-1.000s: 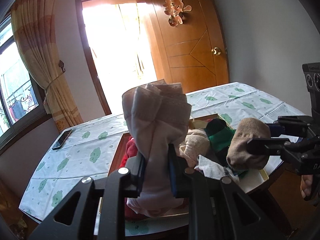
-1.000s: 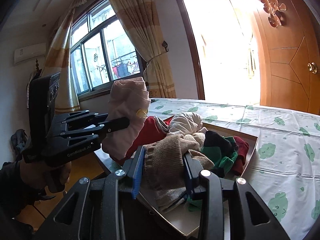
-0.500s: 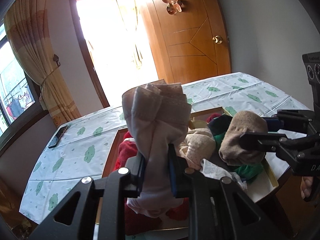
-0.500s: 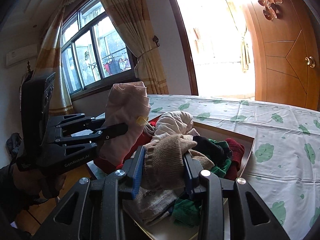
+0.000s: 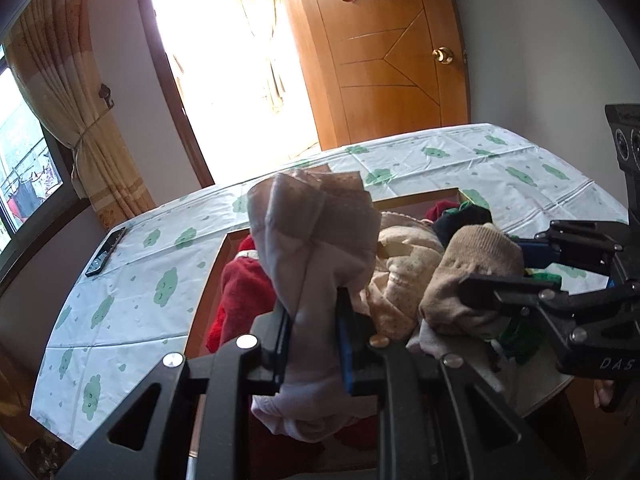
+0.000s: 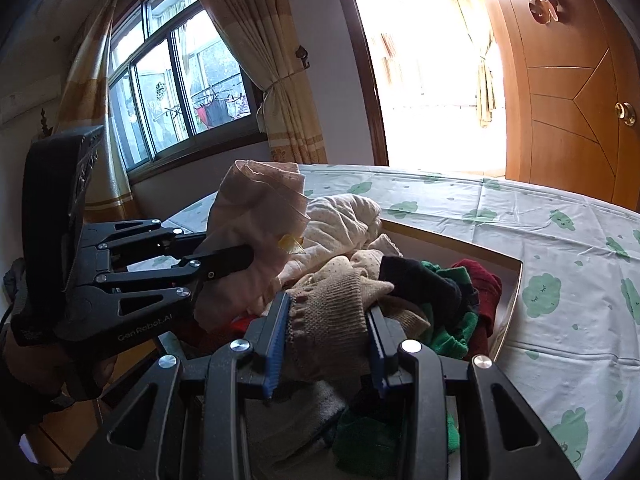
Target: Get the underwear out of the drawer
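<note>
place: home, lived-in room | shown by: tied curtains (image 6: 276,80), wooden door (image 5: 392,52), cloud-print cloth (image 6: 560,248) on the counter, laundry outside window (image 6: 180,80)

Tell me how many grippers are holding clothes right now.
2. The left gripper clamps a pink garment; the right gripper clamps a tan knit piece, both over the drawer.

Both tongs (image 5: 313,334) (image 6: 326,334) have sunk nearer the drawer (image 6: 510,308).
</note>
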Motion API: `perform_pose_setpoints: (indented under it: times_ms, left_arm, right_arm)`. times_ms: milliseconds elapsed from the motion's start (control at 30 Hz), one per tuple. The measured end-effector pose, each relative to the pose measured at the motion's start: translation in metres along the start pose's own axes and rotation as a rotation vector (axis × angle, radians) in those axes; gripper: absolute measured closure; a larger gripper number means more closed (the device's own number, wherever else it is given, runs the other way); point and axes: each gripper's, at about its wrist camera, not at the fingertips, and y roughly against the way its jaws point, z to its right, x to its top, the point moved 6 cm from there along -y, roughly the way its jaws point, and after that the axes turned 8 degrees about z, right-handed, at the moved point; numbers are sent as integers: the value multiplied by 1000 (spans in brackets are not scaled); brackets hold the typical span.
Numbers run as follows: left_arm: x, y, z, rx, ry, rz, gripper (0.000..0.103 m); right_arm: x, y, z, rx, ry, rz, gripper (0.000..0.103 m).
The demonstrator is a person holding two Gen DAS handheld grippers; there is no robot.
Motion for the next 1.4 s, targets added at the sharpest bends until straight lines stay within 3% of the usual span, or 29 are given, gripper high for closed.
perform_pose_setpoints:
  times_ms: [133,200,300,333,467,667,1000,1400]
  left_arm:
    - [-7,-6,2,2,-12,-27,70]
    - [-7,-4,2,5,-14,-16,57]
    - [-6,5,3,10,-19,12,38]
    - [-4,9,4,20,-28,26,37]
    - [1,28,6,25,-37,79,28]
    - [1,52,2,19,-18,120,25]
    - [-13,96,-1,-11,67,188,17]
    - [-32,129,0,14,85,239,7]
  right_arm:
    - [-9,-10,4,-3,-10,-44,65]
    - [-12,-11,7,-2,-21,-55,62]
    - [-10,-5,7,11,-30,-42,40]
    - [-9,-1,5,20,-31,-31,30]
    - [-7,10,-2,18,-12,-2,27]
    - [-10,31,-7,15,-31,16,23]
    - [-13,93,-32,33,-27,120,16]
    - [-23,121,-69,66,7,159,15]
